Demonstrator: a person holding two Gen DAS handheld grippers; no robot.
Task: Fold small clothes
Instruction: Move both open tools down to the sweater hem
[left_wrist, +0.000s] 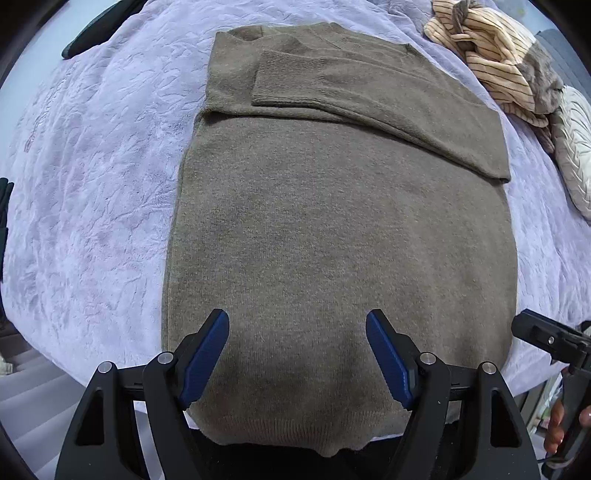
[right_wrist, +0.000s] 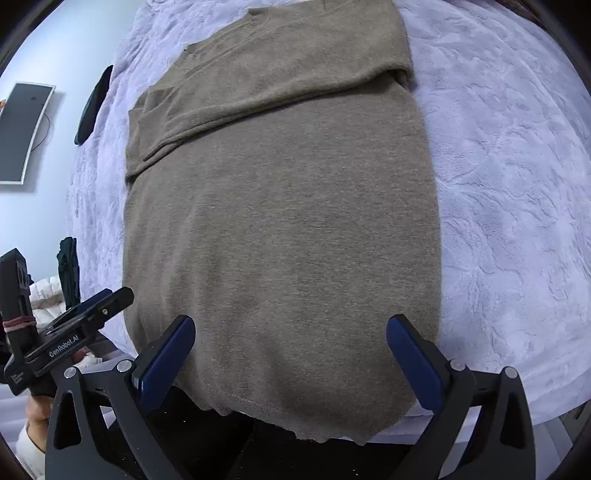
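Observation:
A brown knit sweater lies flat on a lilac blanket, its hem nearest me and a sleeve folded across the chest. My left gripper is open and empty above the sweater's lower part, near the hem. The sweater also fills the right wrist view. My right gripper is open and empty over the lower part too. The right gripper shows at the left wrist view's right edge; the left gripper shows at the right wrist view's left edge.
A striped cream garment and a quilted white cushion lie at the far right of the bed. A dark item lies on the far left of the blanket. The bed's front edge runs just under the hem.

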